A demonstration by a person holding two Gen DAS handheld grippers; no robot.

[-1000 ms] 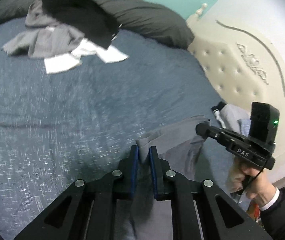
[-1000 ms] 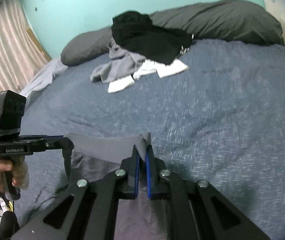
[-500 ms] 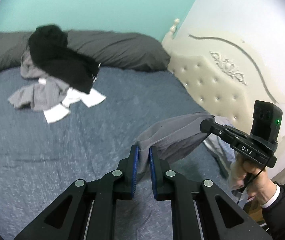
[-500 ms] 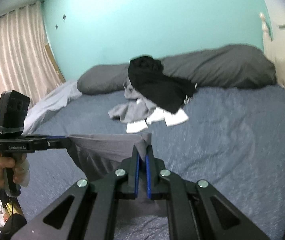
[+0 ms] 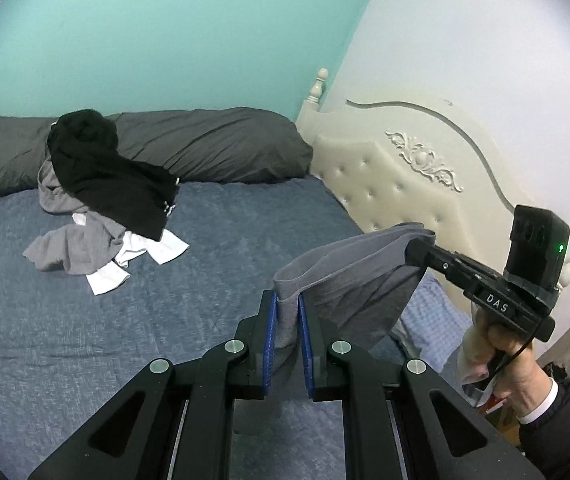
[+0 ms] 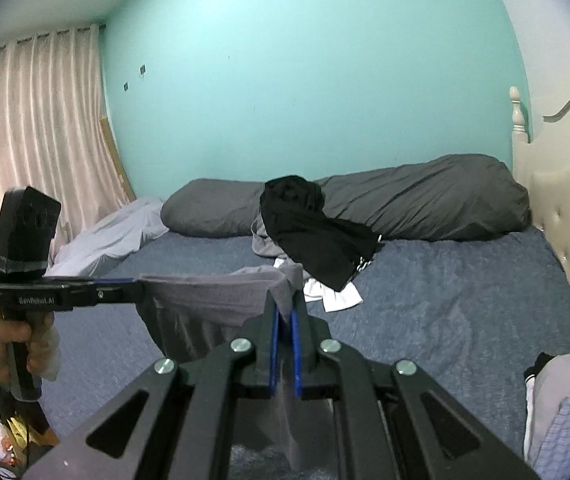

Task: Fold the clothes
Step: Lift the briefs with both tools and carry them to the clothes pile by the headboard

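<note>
Holding one grey garment (image 5: 349, 280) stretched in the air between both tools, above the blue bedspread (image 5: 85, 320). Left gripper (image 5: 285, 312): blue pads clamped on one top corner of the cloth. Right gripper (image 6: 284, 320): pads pinched on the other corner; in the left view it enters from 3 o'clock, held by a hand (image 5: 501, 356). Rest of the fabric hangs slack below the taut edge. Unfolded clothes pile (image 6: 313, 248) lies at 12 o'clock against the dark pillows (image 6: 425, 208).

Black claw (image 5: 285, 332) frames, blue pads (image 5: 270, 342), silver screws, dark sleeve (image 5: 565, 436).
</note>
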